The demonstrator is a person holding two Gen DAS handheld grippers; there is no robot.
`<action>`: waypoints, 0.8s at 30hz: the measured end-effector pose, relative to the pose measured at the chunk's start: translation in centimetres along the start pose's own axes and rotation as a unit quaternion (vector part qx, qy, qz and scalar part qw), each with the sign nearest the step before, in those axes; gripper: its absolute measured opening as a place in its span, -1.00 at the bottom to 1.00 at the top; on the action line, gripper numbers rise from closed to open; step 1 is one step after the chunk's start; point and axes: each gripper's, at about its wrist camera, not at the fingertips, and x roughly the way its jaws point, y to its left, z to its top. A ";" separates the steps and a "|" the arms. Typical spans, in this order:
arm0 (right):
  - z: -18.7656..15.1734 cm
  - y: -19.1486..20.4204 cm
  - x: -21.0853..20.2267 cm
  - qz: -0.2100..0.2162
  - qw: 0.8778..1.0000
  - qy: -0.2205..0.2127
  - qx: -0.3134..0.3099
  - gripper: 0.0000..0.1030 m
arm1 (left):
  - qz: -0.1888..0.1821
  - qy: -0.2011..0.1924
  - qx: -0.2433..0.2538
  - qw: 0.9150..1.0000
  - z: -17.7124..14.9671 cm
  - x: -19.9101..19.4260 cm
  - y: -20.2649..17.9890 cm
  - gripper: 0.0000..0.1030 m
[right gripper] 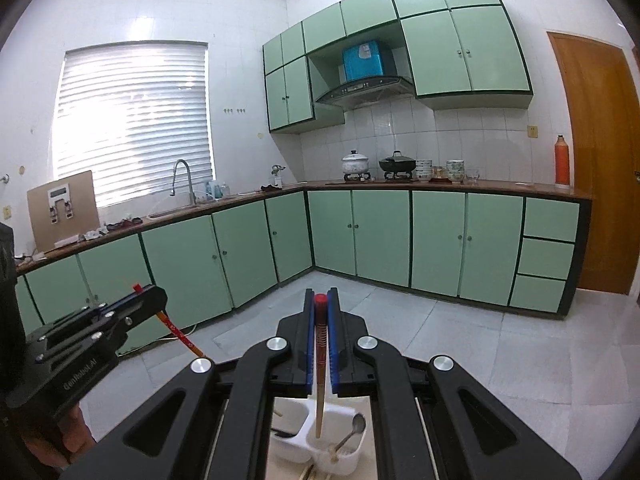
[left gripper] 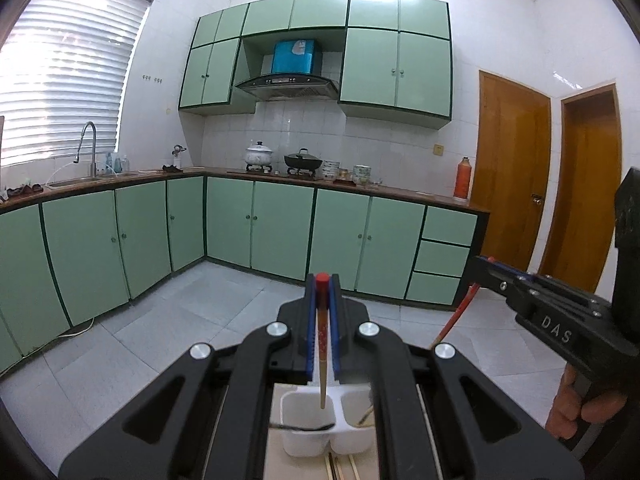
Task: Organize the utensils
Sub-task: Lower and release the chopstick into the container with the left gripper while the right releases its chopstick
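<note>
Red-capped chopstick (left gripper: 322,332) sits clamped between the blue pads of the left gripper (left gripper: 322,280); jaws closed tight on it. Long axis runs along the fingers: red end at the fingertips, pale wooden end hanging back and down over the white two-compartment holder (left gripper: 308,446), its tip above the holder's left compartment in the left wrist view.

Right gripper (right gripper: 321,294) likewise closed on a second red-capped chopstick (right gripper: 320,360); same orientation, red end forward, wooden end low over the holder (right gripper: 340,460), above its right compartment in the right wrist view. A metal spoon (right gripper: 352,434) leans in that compartment; a dark utensil (right gripper: 282,435) lies in the other one.

From the side, each chopstick slopes down from its jaws toward the person. A hand (left gripper: 580,404) grips the right gripper's handle.

Background: green cabinets (left gripper: 256,224), counter, tiled floor.
</note>
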 end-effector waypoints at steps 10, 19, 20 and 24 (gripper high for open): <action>-3.2 -1.1 5.2 -0.014 0.999 0.041 -0.004 -0.89 | 0.010 0.047 -0.002 0.999 -2.7 6.0 1.1 -0.90; -6.7 -1.3 7.1 -0.009 0.997 0.074 0.001 -0.89 | 0.020 0.091 0.000 0.996 -6.1 8.7 2.4 -0.90; -7.0 -1.3 7.2 -0.007 0.997 0.077 0.002 -0.89 | 0.022 0.096 0.002 0.995 -6.3 8.9 2.5 -0.90; -7.8 -1.9 7.1 -0.008 0.996 0.086 0.010 -0.65 | 0.025 0.105 0.003 0.994 -7.2 9.0 3.0 -0.77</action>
